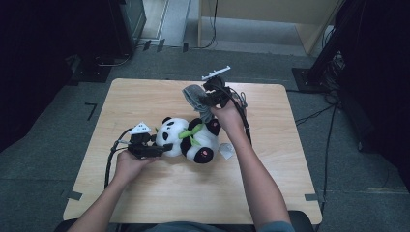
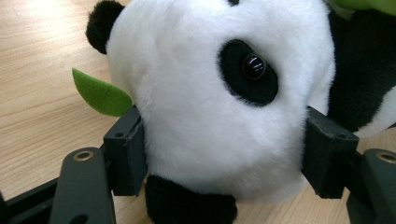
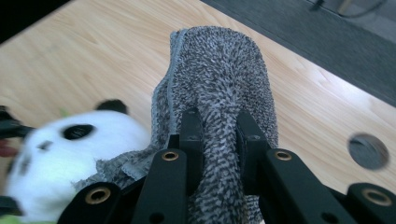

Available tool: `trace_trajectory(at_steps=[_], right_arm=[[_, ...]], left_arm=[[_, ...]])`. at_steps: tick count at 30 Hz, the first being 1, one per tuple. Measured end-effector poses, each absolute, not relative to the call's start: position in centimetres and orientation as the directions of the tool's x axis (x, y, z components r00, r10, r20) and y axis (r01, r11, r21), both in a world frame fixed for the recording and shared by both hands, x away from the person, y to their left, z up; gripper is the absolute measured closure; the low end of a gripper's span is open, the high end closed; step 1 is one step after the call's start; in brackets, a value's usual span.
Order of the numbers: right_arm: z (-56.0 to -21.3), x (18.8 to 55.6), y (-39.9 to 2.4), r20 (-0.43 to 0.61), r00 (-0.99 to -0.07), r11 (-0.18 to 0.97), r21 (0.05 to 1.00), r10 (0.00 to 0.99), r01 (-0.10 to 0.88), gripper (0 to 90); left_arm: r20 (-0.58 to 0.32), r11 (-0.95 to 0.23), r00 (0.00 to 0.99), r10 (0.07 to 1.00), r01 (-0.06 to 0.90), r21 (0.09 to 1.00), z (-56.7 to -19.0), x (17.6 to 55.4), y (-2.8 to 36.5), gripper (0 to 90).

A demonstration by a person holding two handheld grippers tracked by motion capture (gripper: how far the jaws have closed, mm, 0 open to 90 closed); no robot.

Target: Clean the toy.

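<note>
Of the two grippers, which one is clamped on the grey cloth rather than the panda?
The right gripper: its jaws pinch the grey cloth above the table, while the left gripper grips the panda by its head.

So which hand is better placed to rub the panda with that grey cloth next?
The right. Its gripper is shut on the grey cloth, lifted just above the panda. The left gripper is busy clamping the panda's head, steadying it on the table.
</note>
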State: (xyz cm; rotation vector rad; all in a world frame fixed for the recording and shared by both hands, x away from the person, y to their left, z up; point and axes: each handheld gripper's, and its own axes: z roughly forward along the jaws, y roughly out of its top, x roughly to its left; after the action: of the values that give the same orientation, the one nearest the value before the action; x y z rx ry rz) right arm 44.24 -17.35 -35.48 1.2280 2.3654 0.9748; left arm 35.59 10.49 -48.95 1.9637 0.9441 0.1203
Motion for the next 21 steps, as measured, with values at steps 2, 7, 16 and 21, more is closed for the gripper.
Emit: trace_trajectory(at_steps=[2,7,16,21], right_arm=[[-35.2,43.9,-16.2,0.042,-0.613,0.419,0.692,0.789,0.587,77.8],[-35.7,43.0,-12.3,0.054,-0.684,0.465,0.694,0.727,0.550,77.8],[-39.9,41.9,-7.8,0.184,-0.769,0.535,0.620,0.612,0.574,77.6],[-40.4,41.5,-8.1,0.143,-0.772,0.545,0.630,0.620,0.554,77.7]], left_arm=[[-0.276,-0.279,0.700,0.658,0.568,0.775,-48.9,35.6,10.5,28.6],[-0.275,-0.279,0.700,0.659,0.567,0.775,-48.9,35.6,10.5,28.7],[-0.269,-0.290,0.700,0.662,0.570,0.769,-48.9,35.5,10.4,28.9],[-0.271,-0.290,0.698,0.663,0.574,0.766,-48.8,35.5,10.3,29.8]])
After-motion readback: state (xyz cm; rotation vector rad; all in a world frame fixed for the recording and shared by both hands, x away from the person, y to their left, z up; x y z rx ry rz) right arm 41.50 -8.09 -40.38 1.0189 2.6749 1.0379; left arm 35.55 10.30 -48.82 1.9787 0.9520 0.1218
